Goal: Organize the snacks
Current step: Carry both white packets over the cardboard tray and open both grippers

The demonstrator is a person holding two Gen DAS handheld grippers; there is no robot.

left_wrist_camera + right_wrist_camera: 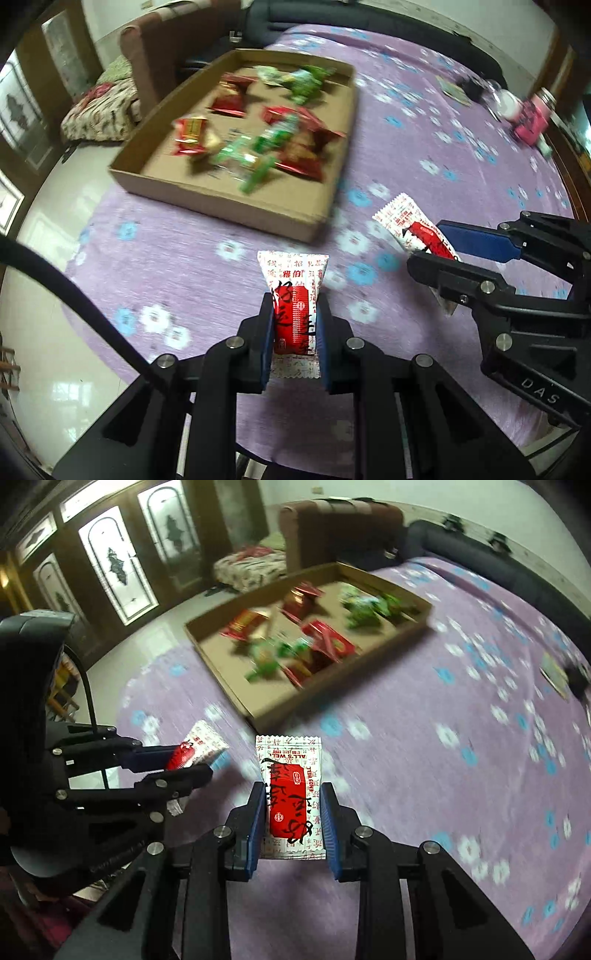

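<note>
— How's the light?
— Soft daylight, even, with pale glare on the floor tiles (55, 369) and glowing door panes (110, 572).
— Sharpness?
— Motion blur smears the cardboard tray (207, 199) and the flowered cloth (461, 738); only the nearest foreground is crisp. Fisheye bending and black vignette at every corner.

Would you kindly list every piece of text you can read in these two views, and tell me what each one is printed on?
"ALL'S WELL" and "ENDS WELL": on the white-and-red packet in the right tool.
"DAS": on the right tool's body, seen from the left wrist.
Chinese print on the left tool's packet: not clear enough to quote.
Wrappers in the cardboard tray: too blurred.
</note>
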